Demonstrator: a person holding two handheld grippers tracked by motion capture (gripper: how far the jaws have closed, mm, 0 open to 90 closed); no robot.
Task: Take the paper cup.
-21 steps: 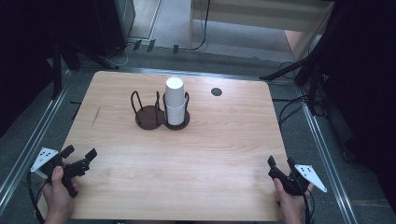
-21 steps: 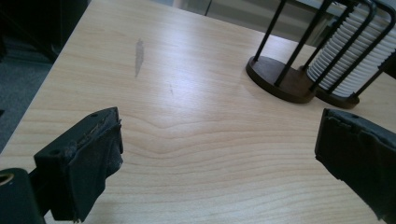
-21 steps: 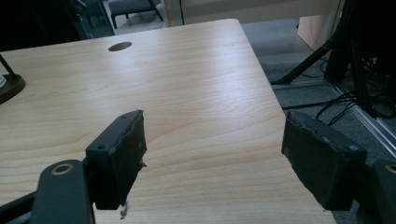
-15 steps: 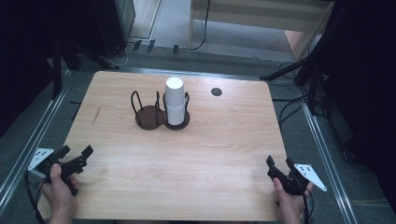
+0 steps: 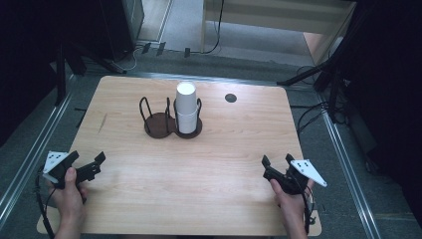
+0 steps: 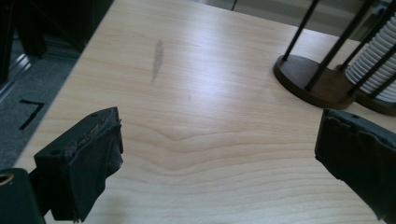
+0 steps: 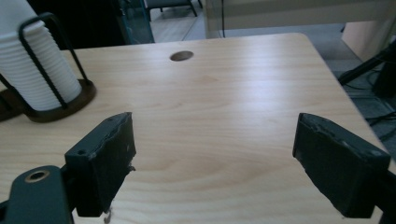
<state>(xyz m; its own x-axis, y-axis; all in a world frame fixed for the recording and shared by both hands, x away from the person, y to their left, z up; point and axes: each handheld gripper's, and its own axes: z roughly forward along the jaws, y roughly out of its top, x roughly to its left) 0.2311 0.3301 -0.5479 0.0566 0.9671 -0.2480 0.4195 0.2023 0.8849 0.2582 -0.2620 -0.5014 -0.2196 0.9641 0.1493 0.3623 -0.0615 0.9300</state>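
- Hovering over the near left corner of the worktop (image 5: 209,164), left tongs (image 5: 89,167) gaping wide, jaws well apart with bare wood between them, nothing gripped.
- Hovering over the near right part of the worktop, right tongs (image 5: 276,164) likewise spread wide, clasping nothing, carried by the right hand (image 5: 291,199).
- Carried by the left hand (image 5: 67,194), left tongs angled forward and inward, with a grey three-cornered plate on the outer side.
- Standing well ahead of both tongs, about midway between them: stack of white cups (image 5: 186,107), upright in the right-hand ring of a dark wire cup holder (image 5: 171,119).
- Sitting empty just beside the stack, on the side nearer the left tongs: left-hand ring of the holder.
- Seen from the left gripper view, ahead and to the right of the left tongs (image 6: 219,154): holder base and wire uprights, with ribbed cup rims (image 6: 376,60) behind the wires.
- Seen from the right gripper view, ahead and to the left of the right tongs (image 7: 215,158): ribbed cup stack (image 7: 35,70) inside the wires.
- Lying farther ahead of the right tongs, beyond the stack's level: small dark round hole (image 5: 230,98) in the worktop.
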